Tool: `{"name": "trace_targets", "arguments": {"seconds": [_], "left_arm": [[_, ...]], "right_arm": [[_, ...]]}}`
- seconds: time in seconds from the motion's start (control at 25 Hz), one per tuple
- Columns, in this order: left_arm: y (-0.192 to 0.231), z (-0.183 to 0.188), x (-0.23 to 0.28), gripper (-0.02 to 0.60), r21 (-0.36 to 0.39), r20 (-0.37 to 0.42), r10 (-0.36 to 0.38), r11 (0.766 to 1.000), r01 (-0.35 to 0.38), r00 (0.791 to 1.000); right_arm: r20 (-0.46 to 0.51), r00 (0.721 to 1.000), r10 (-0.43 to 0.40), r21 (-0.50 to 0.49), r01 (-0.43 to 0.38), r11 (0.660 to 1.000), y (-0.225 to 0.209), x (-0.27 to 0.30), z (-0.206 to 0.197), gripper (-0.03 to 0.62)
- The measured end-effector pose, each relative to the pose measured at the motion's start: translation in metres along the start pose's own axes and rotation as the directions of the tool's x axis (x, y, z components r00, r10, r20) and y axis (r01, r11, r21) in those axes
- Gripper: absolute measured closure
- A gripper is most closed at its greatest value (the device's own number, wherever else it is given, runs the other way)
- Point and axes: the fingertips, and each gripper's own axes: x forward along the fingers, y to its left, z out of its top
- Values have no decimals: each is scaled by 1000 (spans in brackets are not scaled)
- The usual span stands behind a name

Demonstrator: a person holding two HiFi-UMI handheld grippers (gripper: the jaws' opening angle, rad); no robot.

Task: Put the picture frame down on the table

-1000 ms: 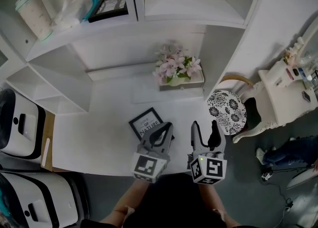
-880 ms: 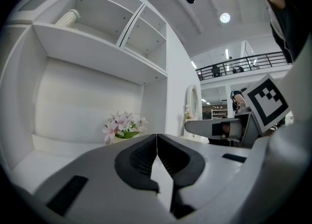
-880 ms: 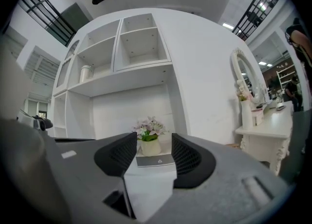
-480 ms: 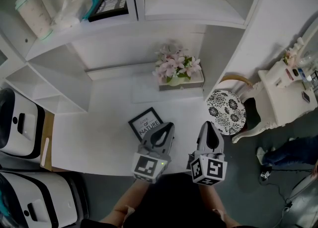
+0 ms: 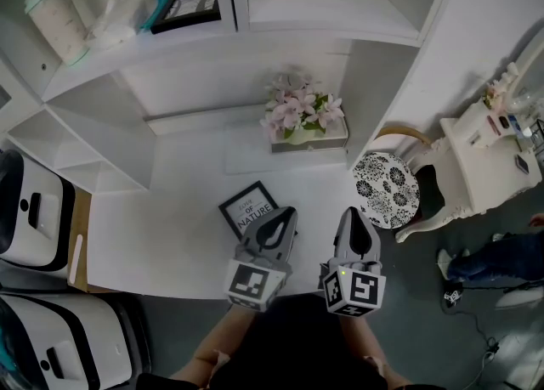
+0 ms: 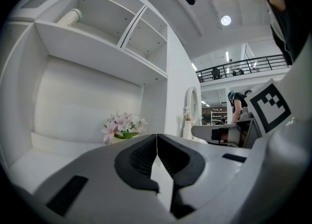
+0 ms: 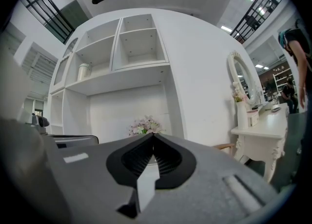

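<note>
My left gripper [image 5: 286,215] and right gripper [image 5: 354,214] are both closed, empty, near the picture frame [image 5: 248,208] apparently lying flat on the table [image 5: 170,227].

Picture frame [image 5: 248,210]: small and square-ish, with a black border and a white insert in dark lettering; "NATURE" is readable. It looks to be flat on the white table [image 5: 170,227], face up, rotated askew to the table edge. It sits toward the front edge, well apart from the pink flower box [image 5: 306,121] at the back.
</note>
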Motion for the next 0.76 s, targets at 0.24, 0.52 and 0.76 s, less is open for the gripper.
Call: {"name": "trace_targets", "arguments": {"seconds": [0.24,0.52,0.76], "left_arm": [[4,-4,-1,569,-5,8,13,1000,-13,1000],[6,-9,-3,569,-17,-10,11,1000,-11,1000],[8,-13,-6,569,-21,-32,4,1000,-4,999]], "right_arm": [[-14,1000,15,-11,-15,1000,7,-2,-3,589],[-28,999,20,-11,-20,1000,11,-2,-8,589],[-41,999,23,-10,-24,1000,16,-2,-12,589]]}}
